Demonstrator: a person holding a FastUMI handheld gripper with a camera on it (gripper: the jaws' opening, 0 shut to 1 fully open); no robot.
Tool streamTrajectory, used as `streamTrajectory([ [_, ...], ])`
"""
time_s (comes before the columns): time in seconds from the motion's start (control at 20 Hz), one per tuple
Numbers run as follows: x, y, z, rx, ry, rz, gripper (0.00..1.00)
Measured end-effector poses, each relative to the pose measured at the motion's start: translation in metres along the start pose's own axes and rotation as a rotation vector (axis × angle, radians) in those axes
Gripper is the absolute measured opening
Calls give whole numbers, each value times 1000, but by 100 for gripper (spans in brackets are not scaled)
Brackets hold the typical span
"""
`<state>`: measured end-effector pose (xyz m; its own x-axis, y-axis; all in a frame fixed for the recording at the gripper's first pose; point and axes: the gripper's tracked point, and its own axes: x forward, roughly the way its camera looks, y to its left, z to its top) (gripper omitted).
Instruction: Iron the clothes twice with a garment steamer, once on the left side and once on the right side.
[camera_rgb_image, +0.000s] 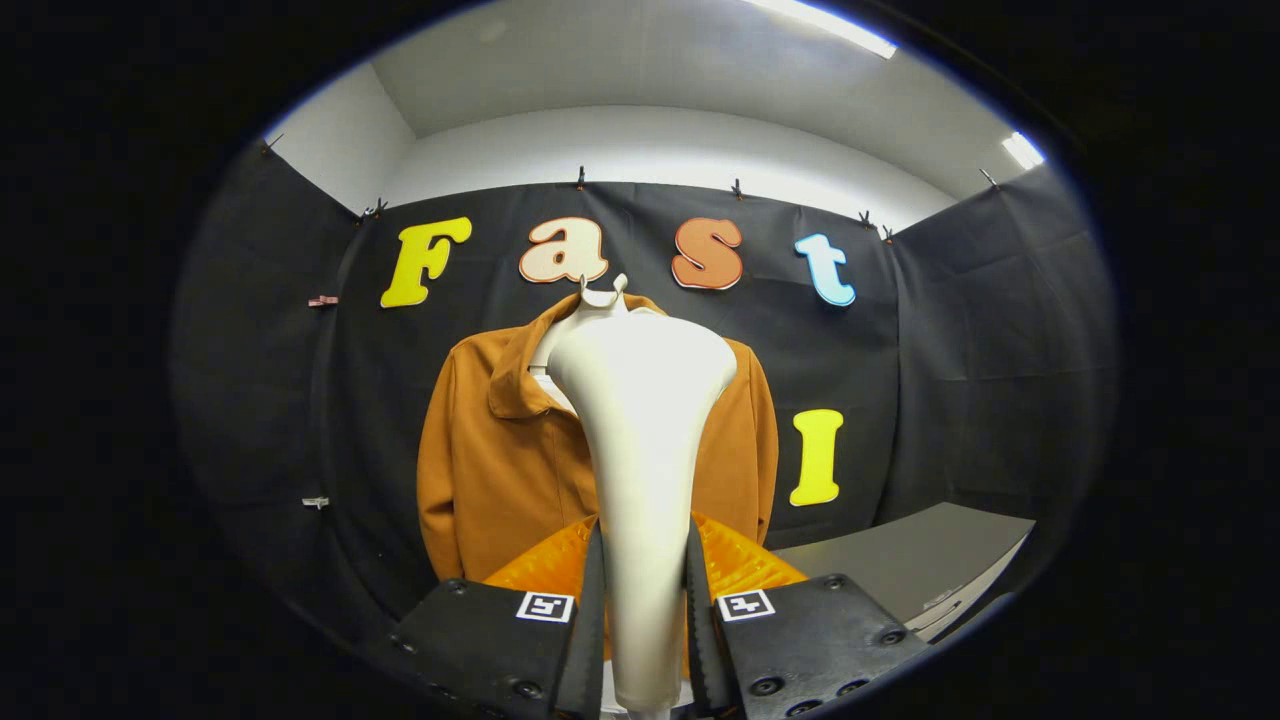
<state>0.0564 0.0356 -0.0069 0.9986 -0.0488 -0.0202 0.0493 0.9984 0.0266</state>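
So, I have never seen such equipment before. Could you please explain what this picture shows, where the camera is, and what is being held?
The camera rides on a handheld gripper and looks forward along its two fingers, which a person carries; there is no robot arm. The fingers are closed on the pale handle of a garment steamer, whose wide head rises just ahead of them. Beyond it, an orange-brown jacket hangs on a white hanger against the black booth wall. A grey table stands to the right of the jacket. The steamer head is not yet clearly touching the jacket.
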Motion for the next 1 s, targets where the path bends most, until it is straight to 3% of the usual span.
streamTrajectory([
  [1.0, 7, 5, -4, -14, 9, 2, 38],
])
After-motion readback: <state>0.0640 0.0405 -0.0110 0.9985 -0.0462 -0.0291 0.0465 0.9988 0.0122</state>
